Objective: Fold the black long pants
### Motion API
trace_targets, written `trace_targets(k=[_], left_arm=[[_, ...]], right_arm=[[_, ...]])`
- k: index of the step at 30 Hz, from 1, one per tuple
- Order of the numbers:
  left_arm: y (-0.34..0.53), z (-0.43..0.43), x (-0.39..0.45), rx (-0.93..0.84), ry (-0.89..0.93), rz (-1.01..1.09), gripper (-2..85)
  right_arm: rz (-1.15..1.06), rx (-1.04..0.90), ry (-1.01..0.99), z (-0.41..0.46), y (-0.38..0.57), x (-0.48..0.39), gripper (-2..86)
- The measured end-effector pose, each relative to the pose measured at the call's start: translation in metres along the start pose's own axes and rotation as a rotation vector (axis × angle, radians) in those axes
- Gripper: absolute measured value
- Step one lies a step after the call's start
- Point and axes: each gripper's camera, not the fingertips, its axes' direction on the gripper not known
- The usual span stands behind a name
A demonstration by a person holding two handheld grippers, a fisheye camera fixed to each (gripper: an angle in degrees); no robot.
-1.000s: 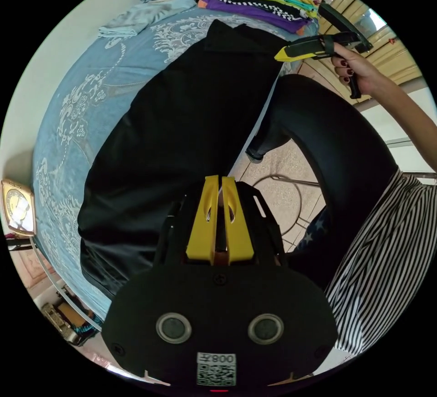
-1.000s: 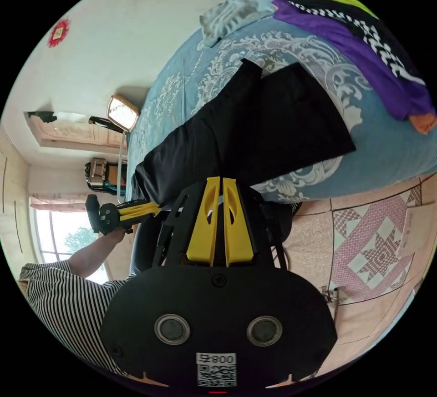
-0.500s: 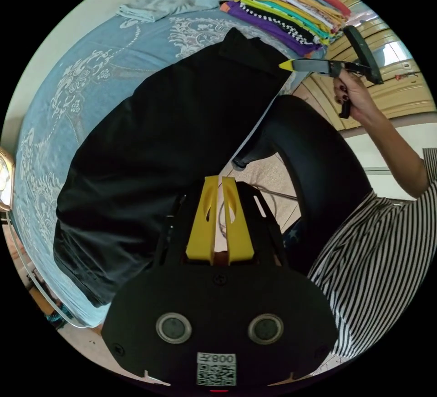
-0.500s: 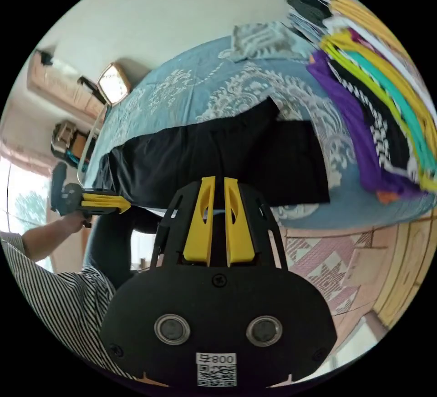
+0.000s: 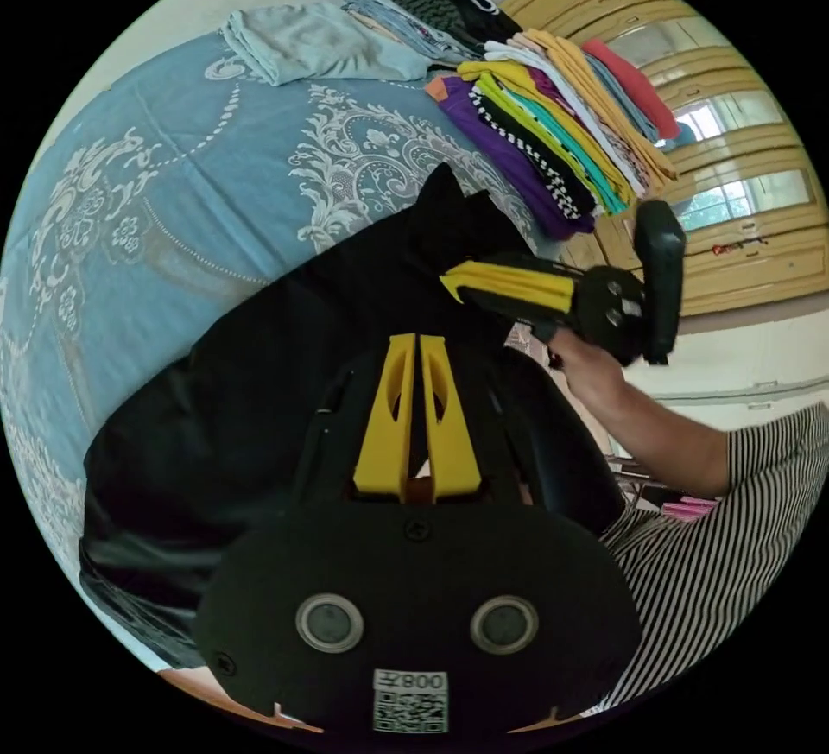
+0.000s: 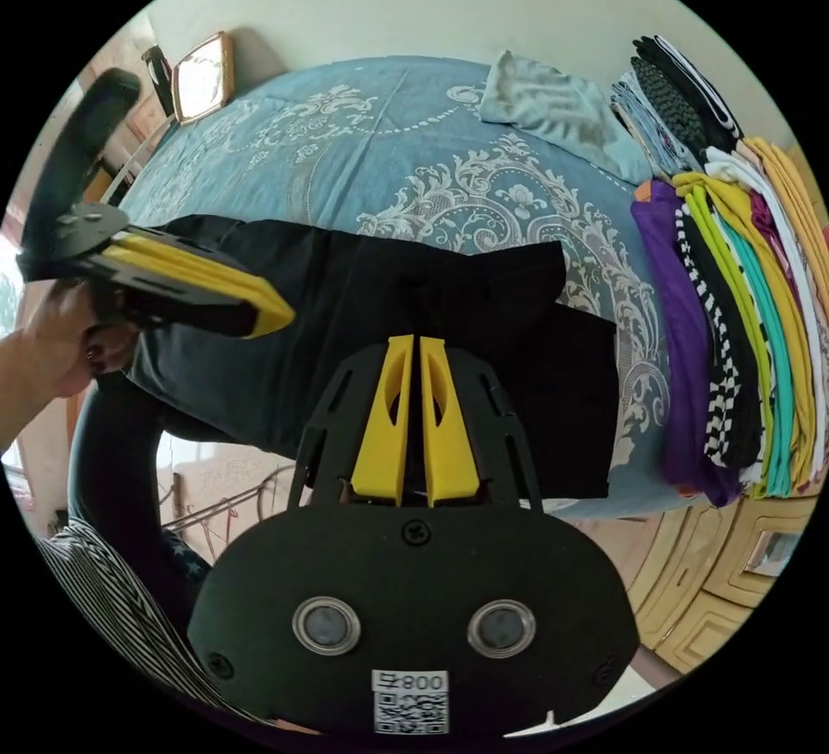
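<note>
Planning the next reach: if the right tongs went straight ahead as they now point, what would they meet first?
Most likely the black pants, lying flat on the blue bedspread. The right tongs, jaws together, point at the cloth; how far off it is I can't judge.

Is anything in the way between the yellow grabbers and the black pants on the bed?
Nothing visible is. The black pants lie flat on the blue bedspread, and both the right gripper and the left gripper hover just above them. The stack of folded clothes sits off to the side.
</note>
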Motion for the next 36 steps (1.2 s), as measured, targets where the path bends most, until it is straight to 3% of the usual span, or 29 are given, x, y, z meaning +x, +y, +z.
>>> trace_targets(k=[8,17,36], left_arm=[[-0.086,0.026,0.039,-0.024,0.047,0.094,0.2],[-0.174,0.076,0.115,-0.147,0.003,0.226,0.1],[-0.294,0.109,0.253,-0.151,0.032,0.267,0.1]], right_arm=[[0.378,0.270,-0.370,-0.018,0.092,0.089,0.5],[0.661,0.306,-0.636,0.039,0.187,0.141,0.3],[0.776,0.309,-0.788,0.087,0.226,0.167,0.2]])
